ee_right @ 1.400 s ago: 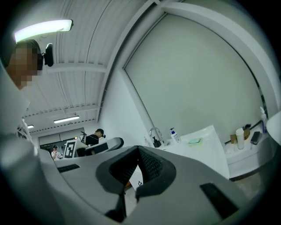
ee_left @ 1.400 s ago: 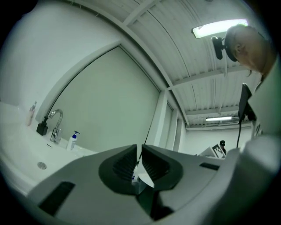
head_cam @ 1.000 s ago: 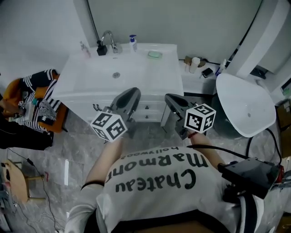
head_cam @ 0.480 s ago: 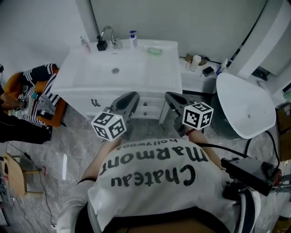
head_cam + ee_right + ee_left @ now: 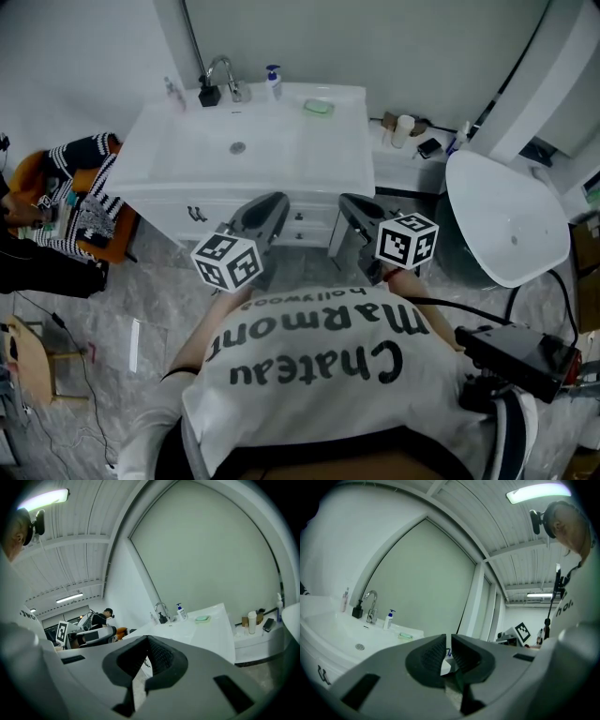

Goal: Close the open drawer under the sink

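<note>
The white sink vanity stands against the far wall, with a tap, a soap bottle and a green soap dish on top. Its small drawer fronts show below the rim between my grippers; how far one stands out I cannot tell. My left gripper hovers level just before the cabinet front. Its jaws have a narrow gap with nothing in it. My right gripper hangs beside it, apart from the cabinet, pads together and empty. The basin fills the left gripper view's lower left.
A chair heaped with striped clothes stands left of the vanity. A low shelf with bottles and a large white rounded fixture are on the right. A black box with cables sits at my right hip. Another person stands far off.
Both grippers sank a little in front of the vanity and the head view tipped slightly; over the last half second almost nothing moved. The jaws look unchanged.
</note>
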The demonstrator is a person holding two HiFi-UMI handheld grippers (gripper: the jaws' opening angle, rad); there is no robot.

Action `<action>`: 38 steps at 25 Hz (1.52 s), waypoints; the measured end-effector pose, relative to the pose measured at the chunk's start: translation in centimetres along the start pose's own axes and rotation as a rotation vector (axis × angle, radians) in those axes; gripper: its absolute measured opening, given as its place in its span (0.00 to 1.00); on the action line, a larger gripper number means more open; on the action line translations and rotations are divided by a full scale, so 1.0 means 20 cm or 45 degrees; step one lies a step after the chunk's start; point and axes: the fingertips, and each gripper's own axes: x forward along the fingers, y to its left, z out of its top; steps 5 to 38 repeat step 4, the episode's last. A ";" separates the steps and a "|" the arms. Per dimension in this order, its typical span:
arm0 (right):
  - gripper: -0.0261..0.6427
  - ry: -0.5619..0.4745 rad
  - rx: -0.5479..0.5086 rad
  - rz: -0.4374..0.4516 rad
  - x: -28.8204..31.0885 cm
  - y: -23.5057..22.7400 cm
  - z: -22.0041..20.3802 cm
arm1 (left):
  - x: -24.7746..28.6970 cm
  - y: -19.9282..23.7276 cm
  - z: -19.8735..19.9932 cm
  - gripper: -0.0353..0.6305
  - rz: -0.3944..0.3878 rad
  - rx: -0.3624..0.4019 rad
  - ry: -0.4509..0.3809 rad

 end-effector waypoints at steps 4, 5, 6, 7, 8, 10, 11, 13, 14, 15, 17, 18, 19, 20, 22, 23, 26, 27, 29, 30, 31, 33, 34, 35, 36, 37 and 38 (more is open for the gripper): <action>0.06 0.010 0.004 0.004 -0.02 0.01 -0.02 | -0.01 -0.02 -0.03 0.11 0.012 -0.013 0.001; 0.06 0.010 0.004 0.004 -0.02 0.01 -0.02 | -0.01 -0.02 -0.03 0.11 0.012 -0.013 0.001; 0.06 0.010 0.004 0.004 -0.02 0.01 -0.02 | -0.01 -0.02 -0.03 0.11 0.012 -0.013 0.001; 0.06 0.010 0.004 0.004 -0.02 0.01 -0.02 | -0.01 -0.02 -0.03 0.11 0.012 -0.013 0.001; 0.06 0.010 0.004 0.004 -0.02 0.01 -0.02 | -0.01 -0.02 -0.03 0.11 0.012 -0.013 0.001; 0.06 0.010 0.004 0.004 -0.02 0.01 -0.02 | -0.01 -0.02 -0.03 0.11 0.012 -0.013 0.001; 0.06 0.010 0.004 0.004 -0.02 0.01 -0.02 | -0.01 -0.02 -0.03 0.11 0.012 -0.013 0.001; 0.06 0.010 0.004 0.004 -0.02 0.01 -0.02 | -0.01 -0.02 -0.03 0.11 0.012 -0.013 0.001; 0.06 0.010 0.004 0.004 -0.02 0.01 -0.02 | -0.01 -0.02 -0.03 0.11 0.012 -0.013 0.001; 0.06 0.010 0.004 0.004 -0.02 0.01 -0.02 | -0.01 -0.02 -0.03 0.11 0.012 -0.013 0.001; 0.06 0.010 0.004 0.004 -0.02 0.01 -0.02 | -0.01 -0.02 -0.03 0.11 0.012 -0.013 0.001; 0.06 0.010 0.004 0.004 -0.02 0.01 -0.02 | -0.01 -0.02 -0.03 0.11 0.012 -0.013 0.001; 0.06 0.010 0.004 0.004 -0.02 0.01 -0.02 | -0.01 -0.02 -0.03 0.11 0.012 -0.013 0.001; 0.06 0.010 0.004 0.004 -0.02 0.01 -0.02 | -0.01 -0.02 -0.03 0.11 0.012 -0.013 0.001; 0.06 0.010 0.004 0.004 -0.02 0.01 -0.02 | -0.01 -0.02 -0.03 0.11 0.012 -0.013 0.001; 0.06 0.010 0.004 0.004 -0.02 0.01 -0.02 | -0.01 -0.02 -0.03 0.11 0.012 -0.013 0.001; 0.06 0.010 0.004 0.004 -0.02 0.01 -0.02 | -0.01 -0.02 -0.03 0.11 0.012 -0.013 0.001; 0.06 0.010 0.004 0.004 -0.02 0.01 -0.02 | -0.01 -0.02 -0.03 0.11 0.012 -0.013 0.001; 0.06 0.010 0.004 0.004 -0.02 0.01 -0.02 | -0.01 -0.02 -0.03 0.11 0.012 -0.013 0.001; 0.06 0.010 0.004 0.004 -0.02 0.01 -0.02 | -0.01 -0.02 -0.03 0.11 0.012 -0.013 0.001; 0.06 0.010 0.004 0.004 -0.02 0.01 -0.02 | -0.01 -0.02 -0.03 0.11 0.012 -0.013 0.001; 0.06 0.010 0.004 0.004 -0.02 0.01 -0.02 | -0.01 -0.02 -0.03 0.11 0.012 -0.013 0.001; 0.06 0.010 0.004 0.004 -0.02 0.01 -0.02 | -0.01 -0.02 -0.03 0.11 0.012 -0.013 0.001; 0.06 0.010 0.004 0.004 -0.02 0.01 -0.02 | -0.01 -0.02 -0.03 0.11 0.012 -0.013 0.001; 0.06 0.010 0.004 0.004 -0.02 0.01 -0.02 | -0.01 -0.02 -0.03 0.11 0.012 -0.013 0.001; 0.06 0.010 0.004 0.004 -0.02 0.01 -0.02 | -0.01 -0.02 -0.03 0.11 0.012 -0.013 0.001; 0.06 0.010 0.004 0.004 -0.02 0.01 -0.02 | -0.01 -0.02 -0.03 0.11 0.012 -0.013 0.001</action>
